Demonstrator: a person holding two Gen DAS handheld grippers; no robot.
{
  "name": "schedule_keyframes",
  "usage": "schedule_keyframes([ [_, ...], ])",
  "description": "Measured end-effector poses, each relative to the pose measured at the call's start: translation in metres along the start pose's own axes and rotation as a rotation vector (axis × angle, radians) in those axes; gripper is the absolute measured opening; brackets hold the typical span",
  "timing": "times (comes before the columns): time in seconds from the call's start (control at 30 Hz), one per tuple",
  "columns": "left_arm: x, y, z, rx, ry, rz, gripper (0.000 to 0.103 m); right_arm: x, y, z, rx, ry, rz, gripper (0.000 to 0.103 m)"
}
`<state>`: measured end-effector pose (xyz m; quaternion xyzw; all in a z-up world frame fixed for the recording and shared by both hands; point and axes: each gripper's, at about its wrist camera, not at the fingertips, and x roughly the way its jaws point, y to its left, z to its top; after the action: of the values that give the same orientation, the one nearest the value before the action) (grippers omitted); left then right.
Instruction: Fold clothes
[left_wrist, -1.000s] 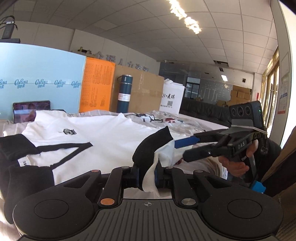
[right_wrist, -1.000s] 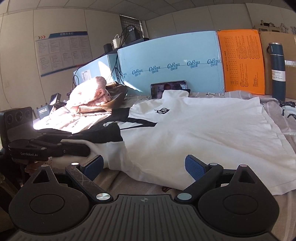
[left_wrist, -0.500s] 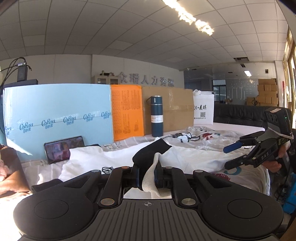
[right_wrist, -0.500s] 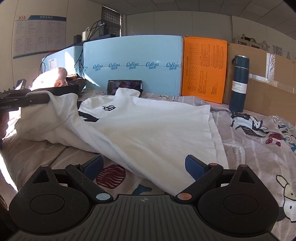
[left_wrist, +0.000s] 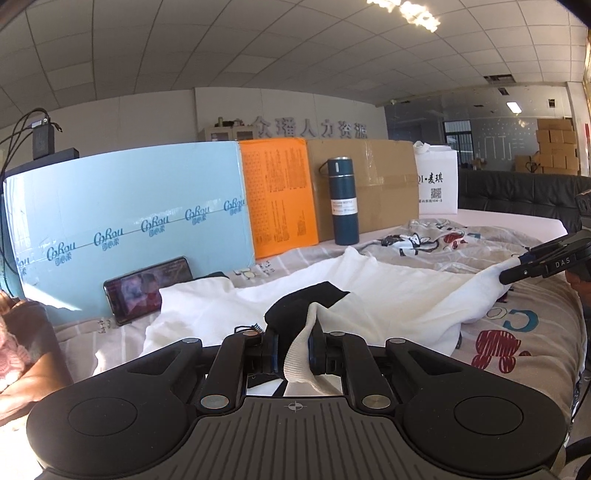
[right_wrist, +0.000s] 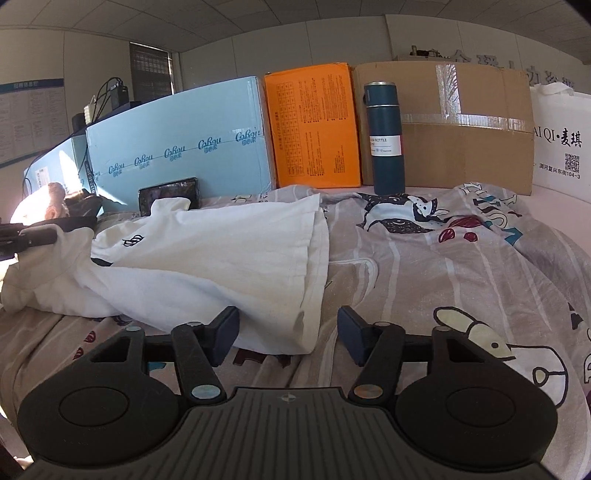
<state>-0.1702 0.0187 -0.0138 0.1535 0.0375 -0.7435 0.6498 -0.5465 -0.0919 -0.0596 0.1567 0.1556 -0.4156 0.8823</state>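
Our left hand-held gripper (left_wrist: 291, 349) pinches the white shirt (right_wrist: 221, 258), which lies on the bed (right_wrist: 461, 277) before the blue bottle (right_wrist: 384, 136). Our right hand-held gripper (right_wrist: 288, 334) is closing around the shirt's near corner, pads not yet pressing.

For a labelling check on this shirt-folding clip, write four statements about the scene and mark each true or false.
1. The fingers of the left gripper are shut on an edge of the white shirt. True.
2. The dark blue bottle lies on its side. False: it stands upright in front of the cardboard box.
3. A phone leans against the light blue box. True.
4. The orange box stands right of the cardboard box. False: it stands between the light blue box and the cardboard box.
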Motion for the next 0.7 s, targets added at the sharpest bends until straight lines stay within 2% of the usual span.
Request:
schedule_keyframes([
  [0.07,0.005,0.001,0.004,0.018,-0.001,0.019,0.012,0.011,-0.006,0.009,0.009,-0.013,0.040,0.012],
  [0.17,0.019,0.005,0.008,0.059,0.023,0.035,0.012,0.031,-0.007,0.022,-0.010,-0.016,0.004,0.012],
  [0.33,0.049,0.012,0.005,0.112,0.132,0.020,0.013,0.055,0.000,0.035,-0.068,0.013,-0.060,0.011],
  [0.47,0.067,0.019,-0.002,0.105,0.212,0.012,0.018,0.067,0.004,0.041,-0.103,0.026,-0.186,0.007],
  [0.57,0.070,0.021,-0.007,0.102,0.244,0.028,0.021,0.069,-0.001,0.047,-0.089,0.032,-0.237,0.007],
  [0.63,0.067,0.022,-0.006,0.106,0.240,0.057,0.028,0.059,-0.012,0.047,0.020,0.021,-0.229,0.022],
  [0.67,0.063,0.023,-0.005,0.103,0.228,0.085,0.038,0.054,-0.019,0.047,0.099,0.010,-0.219,0.047],
  [0.7,0.060,0.024,-0.002,0.099,0.214,0.117,0.044,0.048,-0.027,0.045,0.202,0.006,-0.191,0.060],
])
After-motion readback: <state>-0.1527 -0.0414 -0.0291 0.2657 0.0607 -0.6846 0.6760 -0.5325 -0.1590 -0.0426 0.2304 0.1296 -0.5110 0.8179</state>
